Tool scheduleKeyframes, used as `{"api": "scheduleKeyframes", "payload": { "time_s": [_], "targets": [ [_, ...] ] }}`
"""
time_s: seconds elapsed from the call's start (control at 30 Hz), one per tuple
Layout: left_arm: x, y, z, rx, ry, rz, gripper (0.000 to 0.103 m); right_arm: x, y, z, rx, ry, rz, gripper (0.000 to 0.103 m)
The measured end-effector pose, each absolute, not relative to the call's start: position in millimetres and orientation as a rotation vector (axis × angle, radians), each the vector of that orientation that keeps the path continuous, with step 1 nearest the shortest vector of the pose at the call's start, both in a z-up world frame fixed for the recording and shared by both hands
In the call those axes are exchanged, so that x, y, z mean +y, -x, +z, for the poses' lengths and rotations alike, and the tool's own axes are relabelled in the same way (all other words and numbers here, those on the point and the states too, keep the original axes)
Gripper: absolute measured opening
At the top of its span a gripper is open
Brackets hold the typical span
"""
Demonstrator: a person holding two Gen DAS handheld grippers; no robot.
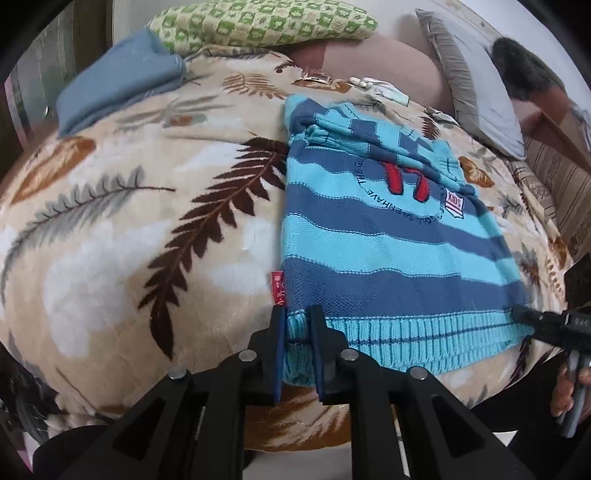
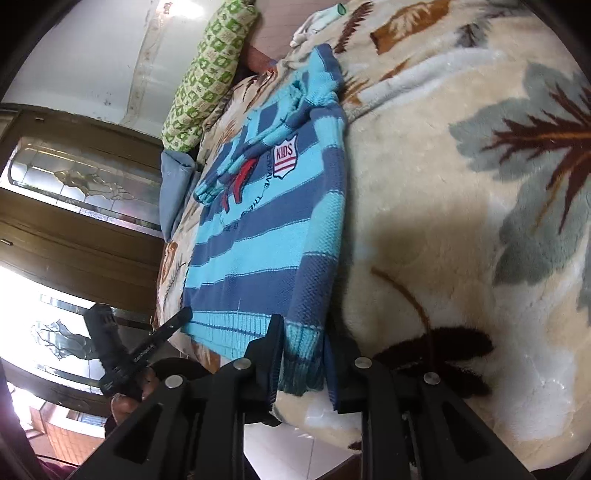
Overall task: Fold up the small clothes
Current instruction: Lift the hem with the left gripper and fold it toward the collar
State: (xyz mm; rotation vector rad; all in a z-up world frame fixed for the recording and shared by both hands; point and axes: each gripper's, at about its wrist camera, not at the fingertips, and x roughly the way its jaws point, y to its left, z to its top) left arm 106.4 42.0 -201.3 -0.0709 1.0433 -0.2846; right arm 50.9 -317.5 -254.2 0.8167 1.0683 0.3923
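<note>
Gripping hem corners of 1 striped sweater (image 1: 388,236): L tool (image 1: 298,350) + R tool (image 2: 303,354), both clamped; 1 blanket (image 1: 122,221), 2 pillows.

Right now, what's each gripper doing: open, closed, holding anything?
Left gripper: closed on the striped sweater at its ribbed hem corner.
Right gripper: closed on the sweater's other hem corner.

You're in somebody's bedroom at home, no question. You've got a bed under a plush feather-print blanket (image 1: 110,229), a green checkered pillow (image 1: 258,26) and a grey pillow (image 1: 472,96) up at the head, plus a folded blue cloth (image 1: 118,81). Off to the side you can see a wooden wardrobe with etched glass panels (image 2: 74,177), a white wall behind it.
</note>
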Motion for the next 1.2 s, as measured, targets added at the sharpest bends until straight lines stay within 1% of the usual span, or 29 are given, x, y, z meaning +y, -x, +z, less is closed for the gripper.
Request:
{"api": "scheduleKeyframes", "payload": {
  "time_s": [0.07,0.1,0.17,0.23,0.37,0.5,0.67,0.73,0.83,0.9,1.0,1.03,1.1,1.17,1.2],
  "targets": [
    [40.6,-105.5,-200.2,1.034,0.073,-0.304,0.013,-313.1,-49.9,-254.3,1.060,-0.800,0.396,0.024],
    [39.2,-103.9,-199.0,1.021,0.072,-0.315,0.010,-307.0,-49.4,-251.0,1.050,-0.757,0.412,0.024],
    [36.8,-102.5,-195.4,1.009,0.070,-0.337,0.009,-297.0,-48.0,-242.5,1.034,-0.681,0.424,0.025],
    [34.8,-104.5,-188.5,0.999,0.073,-0.380,0.009,-291.1,-48.4,-236.3,1.022,-0.704,0.453,0.022],
    [39.3,-123.0,-158.1,0.955,0.126,-0.444,0.008,-300.3,-56.7,-222.1,0.957,-0.814,0.487,0.022],
    [41.9,-160.5,-114.7,0.879,0.167,-0.474,0.008,-318.5,-86.0,-198.8,0.861,-0.918,0.513,0.021],
    [34.2,-235.2,-90.0,0.838,0.202,-0.469,0.008,-336.6,-162.6,-174.0,0.770,-0.969,0.510,0.021],
    [27.1,-271.1,-91.6,0.843,0.212,-0.449,0.008,-344.1,-194.8,-174.2,0.748,-0.966,0.486,0.021],
    [17.0,-324.8,-109.4,0.899,0.238,-0.419,0.009,-358.3,-244.4,-186.7,0.723,-1.015,0.442,0.021],
    [11.2,-360.7,-135.2,0.968,0.260,-0.377,0.009,-366.4,-275.1,-200.8,0.731,-1.030,0.408,0.021],
    [8.2,-388.1,-169.8,1.040,0.305,-0.330,0.012,-378.3,-306.8,-234.5,0.802,-1.081,0.342,0.024],
    [9.7,-395.0,-180.2,1.043,0.329,-0.314,0.014,-383.2,-314.9,-250.3,0.829,-1.121,0.319,0.024],
    [16.5,-397.8,-187.5,1.008,0.359,-0.286,0.023,-390.7,-320.9,-269.5,0.854,-1.195,0.306,0.026],
    [23.3,-394.1,-188.0,0.976,0.388,-0.268,0.030,-396.2,-326.8,-274.4,0.850,-1.245,0.313,0.026],
    [26.6,-392.2,-187.6,0.969,0.394,-0.253,0.031,-396.7,-328.1,-271.3,0.852,-1.233,0.312,0.026]
  ]
}}
